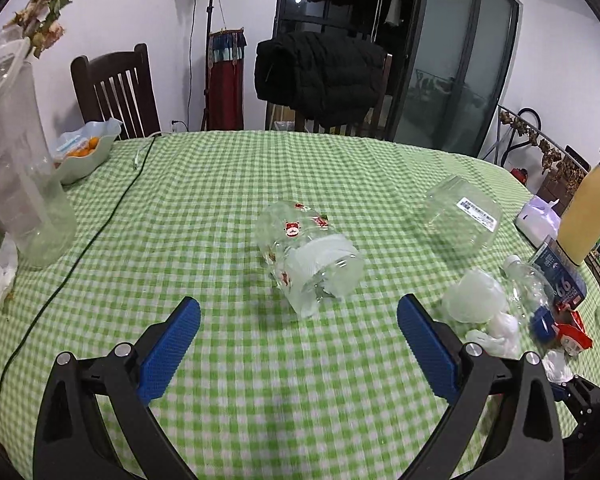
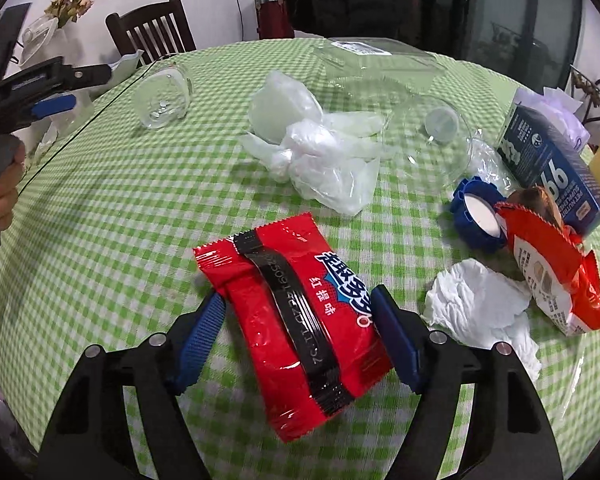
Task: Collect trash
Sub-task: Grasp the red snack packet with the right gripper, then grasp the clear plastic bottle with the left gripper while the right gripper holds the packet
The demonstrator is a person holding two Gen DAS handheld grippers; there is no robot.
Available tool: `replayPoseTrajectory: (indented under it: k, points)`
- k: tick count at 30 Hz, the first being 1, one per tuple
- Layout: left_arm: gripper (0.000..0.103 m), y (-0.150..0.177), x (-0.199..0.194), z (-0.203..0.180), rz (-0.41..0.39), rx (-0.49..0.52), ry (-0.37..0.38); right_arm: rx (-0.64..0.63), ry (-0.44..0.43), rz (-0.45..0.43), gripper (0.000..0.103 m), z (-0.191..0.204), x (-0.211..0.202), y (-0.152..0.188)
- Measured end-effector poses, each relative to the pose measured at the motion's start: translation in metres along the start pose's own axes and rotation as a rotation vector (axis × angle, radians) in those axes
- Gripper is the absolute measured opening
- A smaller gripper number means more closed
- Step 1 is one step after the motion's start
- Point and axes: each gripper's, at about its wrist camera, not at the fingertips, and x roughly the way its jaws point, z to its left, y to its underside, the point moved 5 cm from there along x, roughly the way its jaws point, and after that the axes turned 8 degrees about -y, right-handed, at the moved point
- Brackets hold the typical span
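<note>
Covering the whole table, a green checked cloth (image 1: 228, 184) carries everything else. On the left wrist view a clear plastic jar (image 1: 310, 258) with red stickers lies on its side near the middle, and an upturned clear container (image 1: 462, 216) sits to its right. The left gripper (image 1: 299, 320) hangs above bare cloth just short of the jar, jaws spread wide with nothing between them. On the right wrist view a crumpled clear plastic bag (image 2: 312, 140) lies mid-table, with a dark blue box (image 2: 556, 164) at the right edge. A red snack packet (image 2: 296, 320) lies flat on the cloth between the blue pads of the right gripper (image 2: 298, 314); both pads sit against its edges, though a firm grip cannot be told. A torn red wrapper (image 2: 556, 276), white tissue (image 2: 480, 304) and blue cap (image 2: 476, 216) lie close together at right.
</note>
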Motion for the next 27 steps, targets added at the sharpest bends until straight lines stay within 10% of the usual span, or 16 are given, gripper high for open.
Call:
replayPoseTrajectory:
  k: [7,22,27]
  points:
    - [0.096,0.007,0.021,0.003,0.027,0.024,-0.009,0.028,-0.007,-0.012,0.052,-0.003,-0.008,0.002]
    - [0.093,0.004,0.06,0.003,0.009,0.087,-0.039,0.011,-0.03,-0.17,0.05,0.011,-0.063,-0.015]
    - [0.044,0.005,0.084,0.014,0.067,0.019,-0.046,0.028,-0.035,-0.188,0.05,0.008,-0.065,-0.015]
